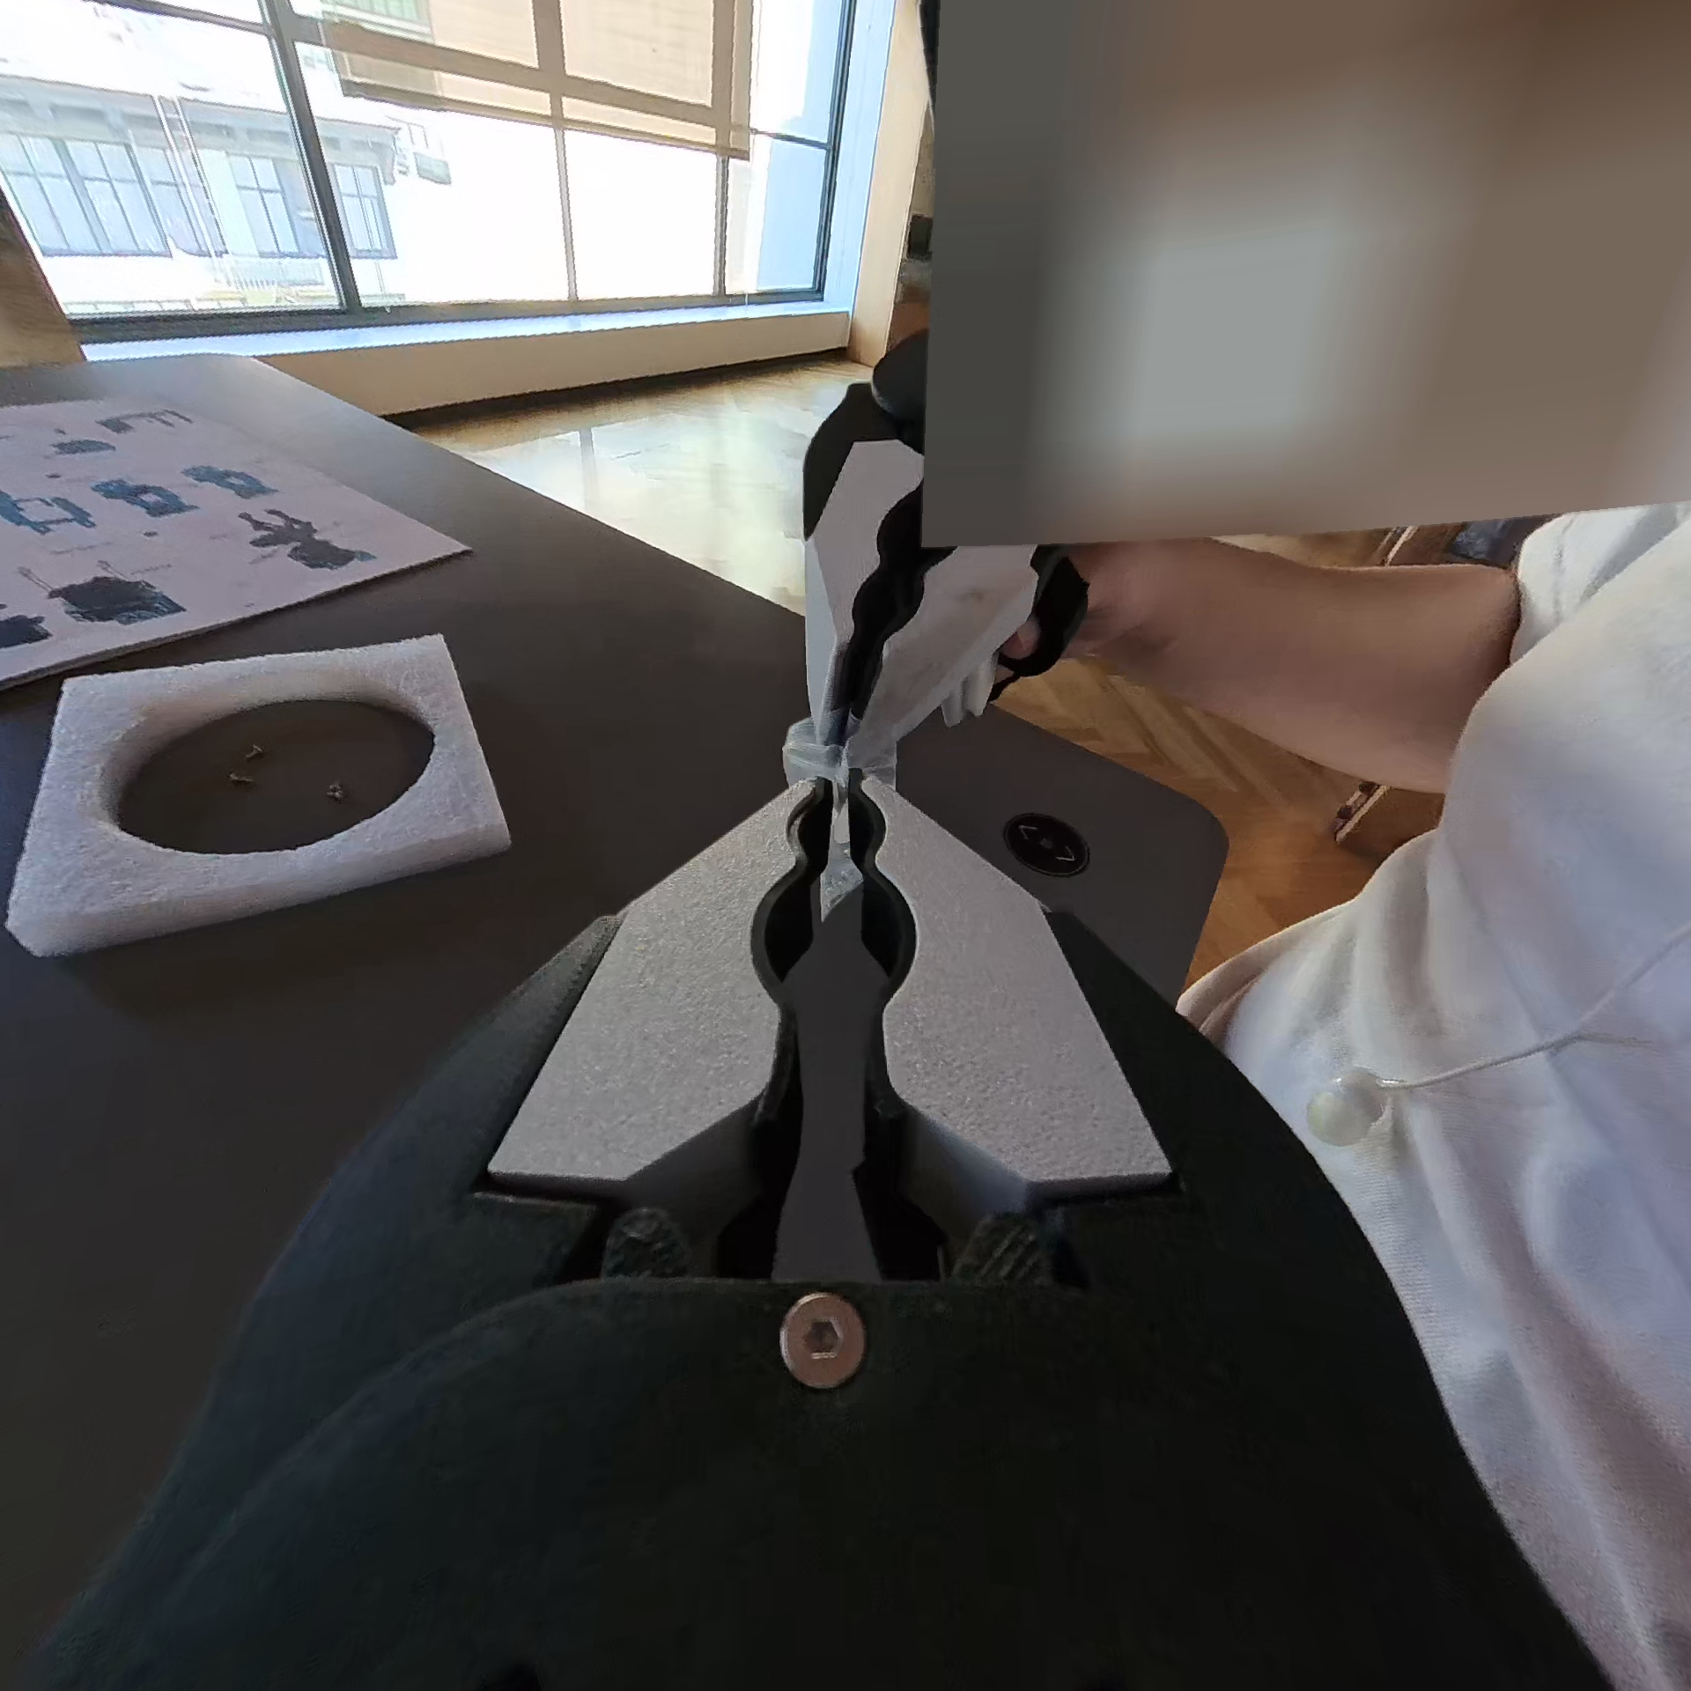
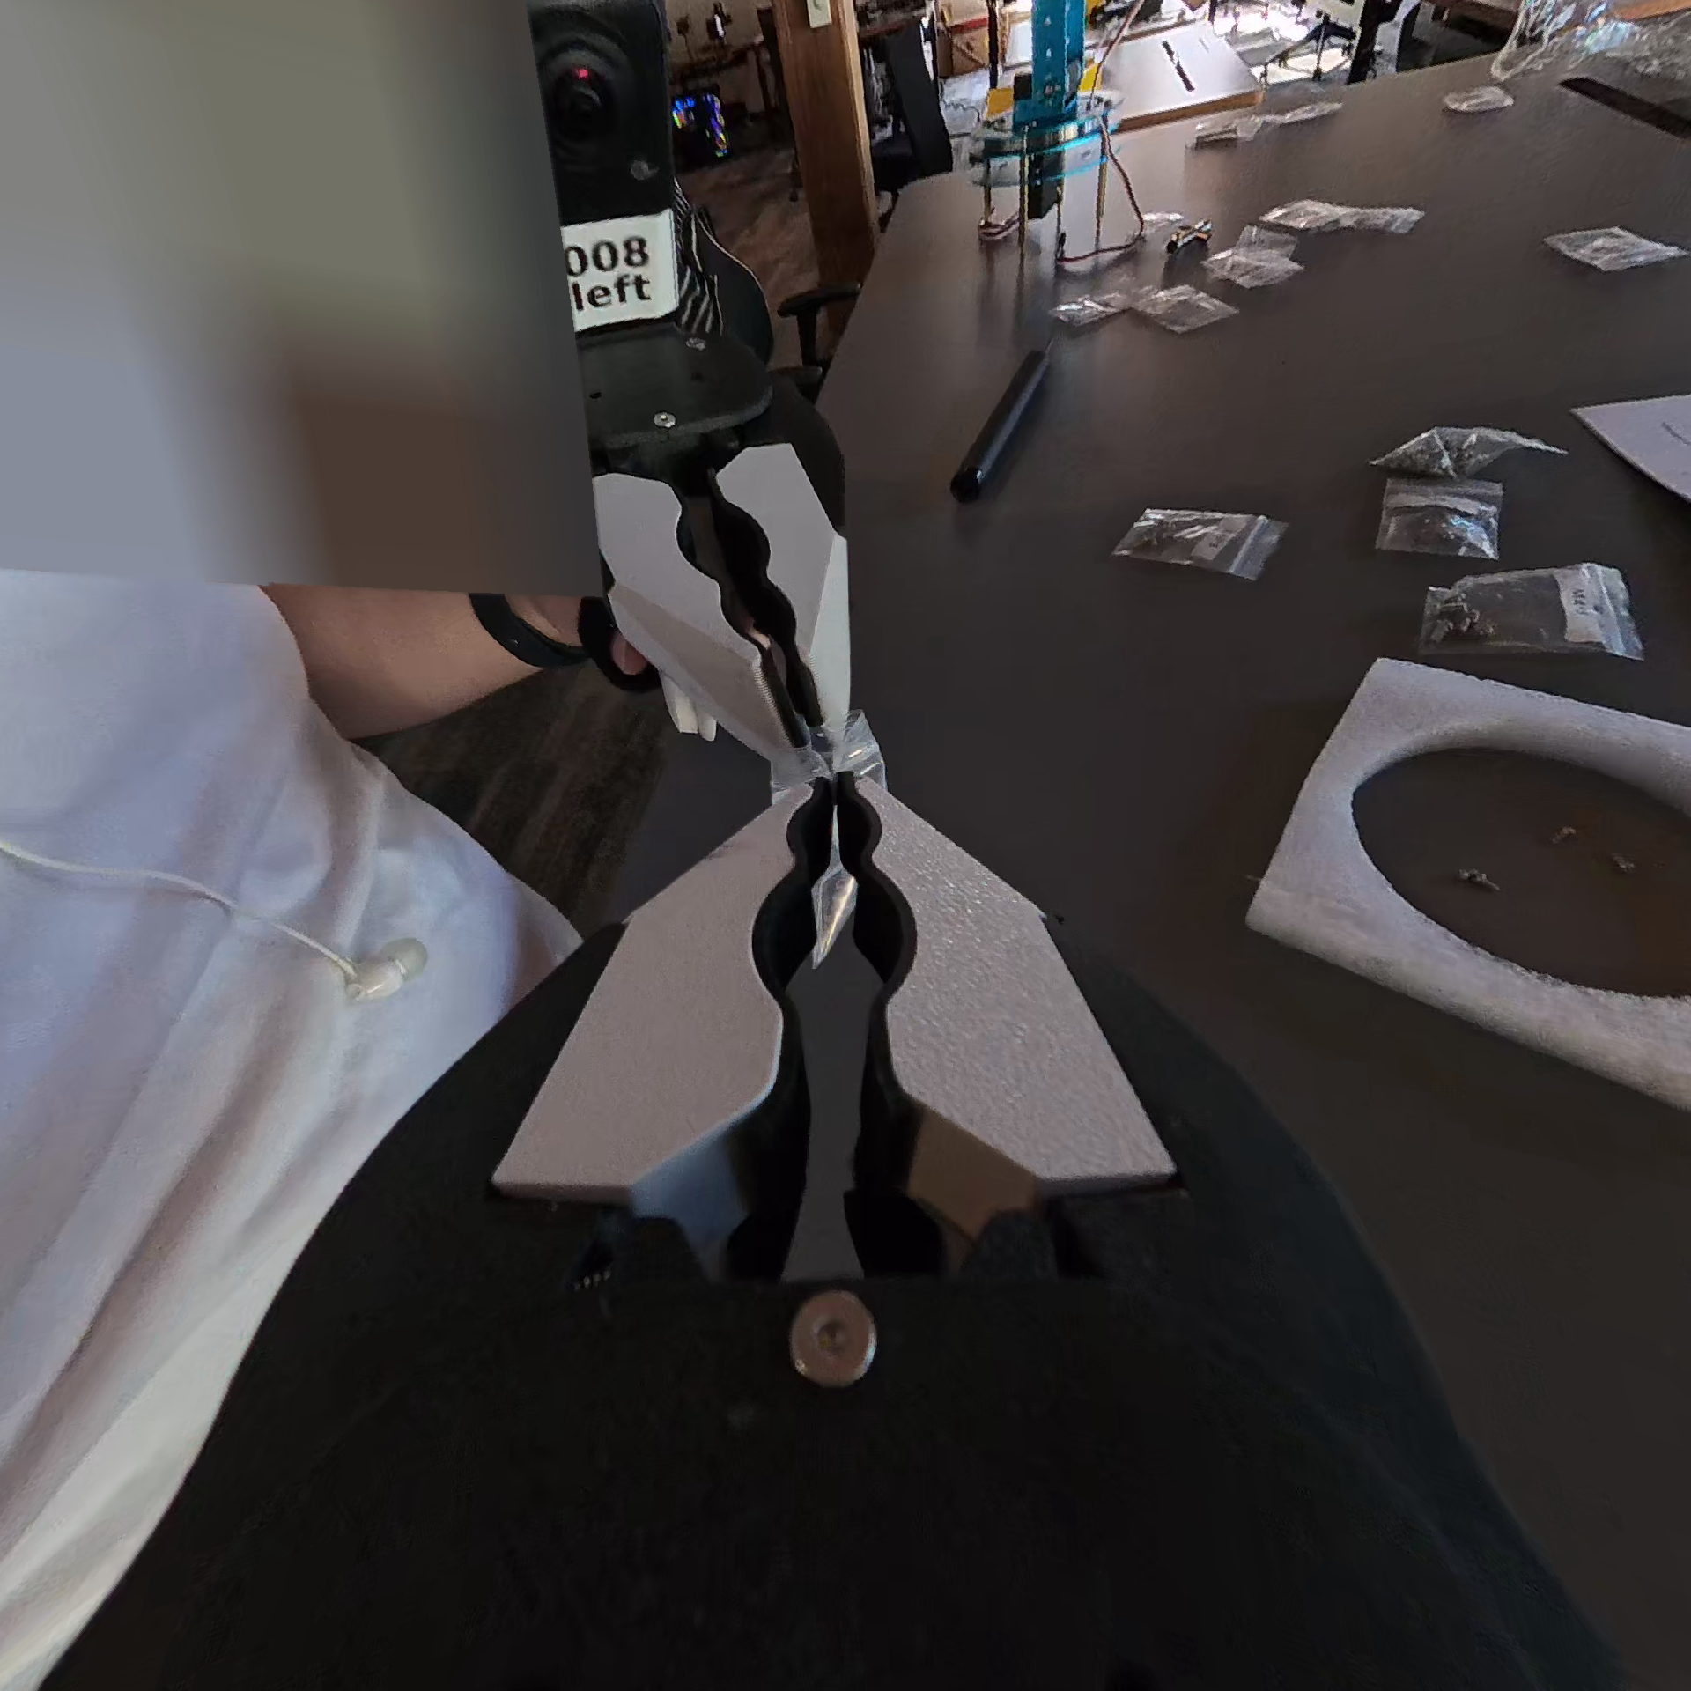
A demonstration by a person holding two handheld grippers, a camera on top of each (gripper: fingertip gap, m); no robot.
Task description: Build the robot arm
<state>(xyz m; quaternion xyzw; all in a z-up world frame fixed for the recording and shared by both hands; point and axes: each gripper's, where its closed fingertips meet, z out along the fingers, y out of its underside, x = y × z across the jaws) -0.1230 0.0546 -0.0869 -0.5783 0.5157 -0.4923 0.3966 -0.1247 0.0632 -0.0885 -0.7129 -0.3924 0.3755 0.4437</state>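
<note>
My left gripper (image 1: pixel 837 791) and my right gripper (image 2: pixel 837 789) meet tip to tip above the dark table (image 1: pixel 595 640). Both are shut on one small clear plastic bag (image 1: pixel 817 755), which is pinched and crumpled between them. A strip of the bag (image 2: pixel 833 901) runs back between the right gripper's jaws. The right gripper also shows in the left wrist view (image 1: pixel 842 732), coming down from above. The left gripper also shows in the right wrist view (image 2: pixel 810 732). A white foam frame (image 1: pixel 91 878) with a round cut-out lies nearby, with three small screws (image 1: pixel 274 773) inside it.
A person in a white shirt (image 2: pixel 183 915) is close behind the grippers. A printed cardboard sheet (image 1: pixel 183 522) lies beyond the foam. Several small bags of parts (image 2: pixel 1199 540), a black rod (image 2: pixel 1002 425) and a blue assembly (image 2: pixel 1043 119) are on the table. The table's edge (image 1: pixel 1208 869) is near. Both grippers' tips are close together, under 4 cm apart.
</note>
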